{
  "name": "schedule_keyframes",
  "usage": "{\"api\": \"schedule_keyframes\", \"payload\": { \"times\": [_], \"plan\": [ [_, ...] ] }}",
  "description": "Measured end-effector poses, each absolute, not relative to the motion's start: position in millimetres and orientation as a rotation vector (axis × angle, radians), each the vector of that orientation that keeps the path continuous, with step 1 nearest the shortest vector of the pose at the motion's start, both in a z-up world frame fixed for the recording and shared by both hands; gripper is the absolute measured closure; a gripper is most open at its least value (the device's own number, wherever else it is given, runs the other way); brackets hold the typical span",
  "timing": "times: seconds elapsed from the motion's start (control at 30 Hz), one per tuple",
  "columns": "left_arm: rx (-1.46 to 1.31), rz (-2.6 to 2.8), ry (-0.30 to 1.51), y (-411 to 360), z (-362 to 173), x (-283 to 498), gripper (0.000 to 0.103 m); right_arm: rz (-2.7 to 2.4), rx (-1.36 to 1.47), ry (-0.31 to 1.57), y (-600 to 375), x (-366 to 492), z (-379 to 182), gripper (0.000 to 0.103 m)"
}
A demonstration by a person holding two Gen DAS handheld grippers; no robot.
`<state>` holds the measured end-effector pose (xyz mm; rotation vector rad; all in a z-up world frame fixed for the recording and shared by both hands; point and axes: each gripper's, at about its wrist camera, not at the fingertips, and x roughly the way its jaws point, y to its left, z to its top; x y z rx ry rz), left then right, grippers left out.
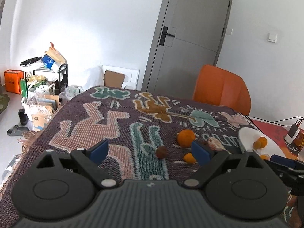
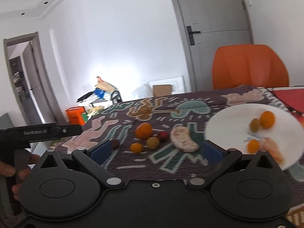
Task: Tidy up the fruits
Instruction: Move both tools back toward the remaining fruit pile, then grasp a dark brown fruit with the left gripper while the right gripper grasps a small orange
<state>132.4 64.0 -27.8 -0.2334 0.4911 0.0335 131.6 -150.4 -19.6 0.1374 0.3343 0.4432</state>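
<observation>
Loose fruit lies on the patterned cloth: a large orange (image 1: 186,138) (image 2: 143,131), a small brown fruit (image 1: 161,152) (image 2: 115,143), a small orange fruit (image 1: 189,158) (image 2: 136,147), a yellow-green fruit (image 2: 153,142), a red fruit (image 2: 162,135) and a pale peeled segment (image 2: 183,141) (image 1: 214,143). A white plate (image 2: 226,131) (image 1: 245,138) at the right holds several small orange fruits and a segment. My left gripper (image 1: 150,150) is open and empty just before the brown fruit. My right gripper (image 2: 156,151) is open and empty before the loose fruit.
The table carries a dark cloth with coloured figures (image 1: 106,117). An orange chair (image 1: 221,88) stands at the far side before a grey door (image 1: 191,28). Bags and a cart (image 1: 41,81) clutter the floor at left. Cables and a small device (image 1: 293,133) lie at the right.
</observation>
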Motion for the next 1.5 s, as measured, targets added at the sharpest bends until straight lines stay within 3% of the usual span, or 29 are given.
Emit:
{"api": "schedule_keyframes", "payload": {
  "times": [0.23,0.63,0.9,1.07,1.5],
  "plan": [
    [-0.257,0.016,0.523,70,-41,145,0.023,0.47,0.123,0.373,-135,144,-25,0.002],
    [-0.275,-0.013,0.575,61,-58,178,0.043,0.505,0.122,0.455,-122,169,-35,0.034],
    [-0.242,-0.032,0.633,51,-74,199,0.053,0.494,0.108,0.471,-114,180,-41,0.038],
    [-0.242,-0.044,0.647,50,-80,203,0.084,0.495,0.103,0.477,-108,186,-42,0.039],
    [-0.249,0.006,0.605,70,-65,182,0.084,0.527,0.094,0.497,-91,195,-46,0.044]
  ]
}}
